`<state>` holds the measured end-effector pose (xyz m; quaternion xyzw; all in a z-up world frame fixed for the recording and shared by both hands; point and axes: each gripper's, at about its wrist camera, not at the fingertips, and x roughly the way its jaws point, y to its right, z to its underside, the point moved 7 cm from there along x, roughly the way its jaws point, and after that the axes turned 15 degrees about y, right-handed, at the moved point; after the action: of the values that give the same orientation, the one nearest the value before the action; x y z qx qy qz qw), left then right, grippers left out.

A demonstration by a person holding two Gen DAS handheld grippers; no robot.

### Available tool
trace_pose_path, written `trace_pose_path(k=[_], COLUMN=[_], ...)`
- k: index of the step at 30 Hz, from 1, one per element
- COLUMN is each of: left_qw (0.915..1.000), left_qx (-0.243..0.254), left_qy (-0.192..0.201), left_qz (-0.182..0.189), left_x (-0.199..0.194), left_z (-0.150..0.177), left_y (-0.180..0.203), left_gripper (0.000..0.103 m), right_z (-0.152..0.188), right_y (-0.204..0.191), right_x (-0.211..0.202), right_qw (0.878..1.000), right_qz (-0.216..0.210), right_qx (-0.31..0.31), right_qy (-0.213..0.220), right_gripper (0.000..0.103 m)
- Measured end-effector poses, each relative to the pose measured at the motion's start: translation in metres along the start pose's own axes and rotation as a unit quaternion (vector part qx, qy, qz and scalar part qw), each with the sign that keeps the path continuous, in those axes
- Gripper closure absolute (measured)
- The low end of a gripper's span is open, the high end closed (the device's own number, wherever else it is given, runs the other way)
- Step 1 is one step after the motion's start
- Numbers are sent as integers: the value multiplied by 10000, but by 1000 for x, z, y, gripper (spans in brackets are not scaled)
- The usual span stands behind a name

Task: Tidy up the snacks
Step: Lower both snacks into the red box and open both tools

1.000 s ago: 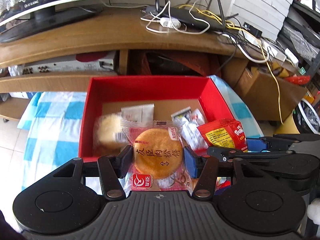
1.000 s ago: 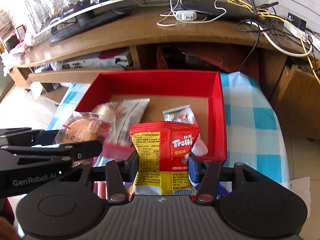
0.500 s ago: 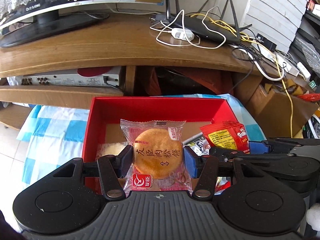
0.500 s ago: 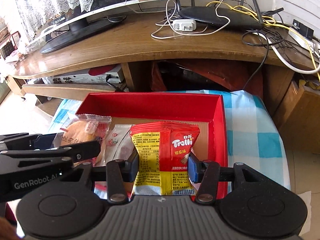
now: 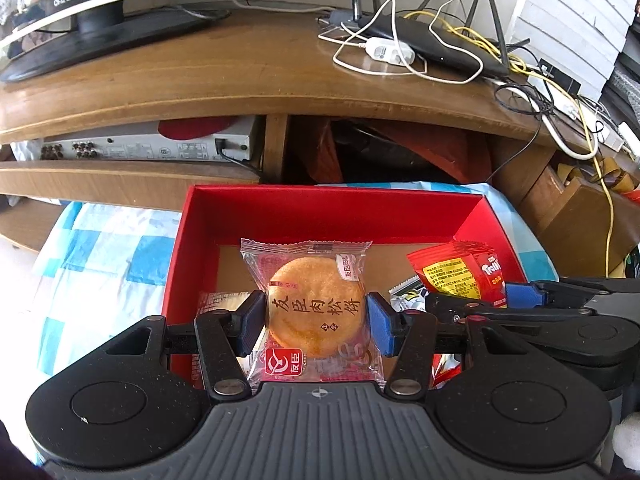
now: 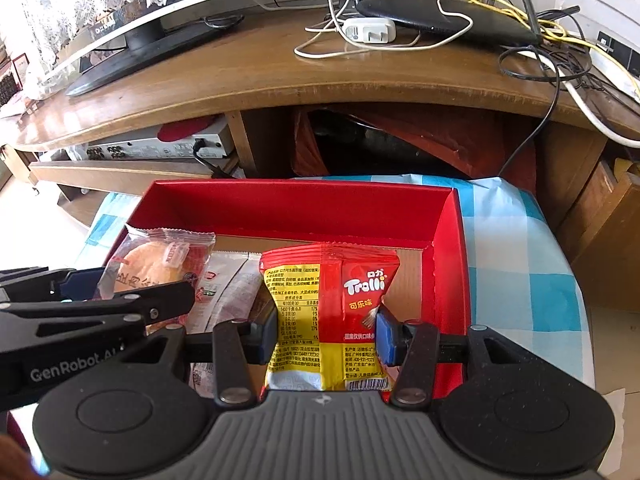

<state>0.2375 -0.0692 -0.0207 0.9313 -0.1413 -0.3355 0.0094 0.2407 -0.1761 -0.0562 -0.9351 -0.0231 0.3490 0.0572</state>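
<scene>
My left gripper (image 5: 316, 320) is shut on a round golden cake in a clear wrapper (image 5: 314, 308), held above the near edge of a red box (image 5: 320, 210). My right gripper (image 6: 326, 338) is shut on a red and yellow Trolli candy bag (image 6: 332, 312), held above the same red box (image 6: 300, 204). The Trolli bag (image 5: 460, 272) and the right gripper also show at the right of the left wrist view. The cake (image 6: 156, 264) and the left gripper show at the left of the right wrist view. Several wrapped snacks (image 6: 228, 292) lie in the box.
The box sits on a blue and white checked cloth (image 6: 516, 276). Behind it stands a wooden TV desk (image 5: 240, 80) with a monitor (image 5: 100, 8), a router and tangled cables (image 5: 420, 48). A silver player (image 5: 148, 148) sits on the lower shelf.
Both grippers have pulled back and risen with their packets. The box now looks farther and lower in both views, and more of the desk shows.
</scene>
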Motion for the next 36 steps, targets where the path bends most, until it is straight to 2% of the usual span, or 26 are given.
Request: trace_pose_path(k=[20, 26, 30, 36], left_qw=[9998, 9995, 9996, 9997], left_qx=[50, 113, 34, 65], left_qy=[-181, -198, -212, -181], left_qz=[-106, -214, -157, -179], left_x=[17, 20, 20, 17], left_z=[17, 19, 20, 18], left_y=[-2, -4, -5, -5], left_gripper=[42, 33, 28, 26], right_z=[11, 12, 12, 12], right_y=[3, 5, 6, 7], right_x=[19, 20, 21, 19], right_qw=[9996, 9994, 9994, 9994], right_qz=[153, 185, 230, 238], right_qx=[-177, -234, -212, -203], right_qy=[-164, -160, -167, -147], right_gripper=[50, 48, 48, 48])
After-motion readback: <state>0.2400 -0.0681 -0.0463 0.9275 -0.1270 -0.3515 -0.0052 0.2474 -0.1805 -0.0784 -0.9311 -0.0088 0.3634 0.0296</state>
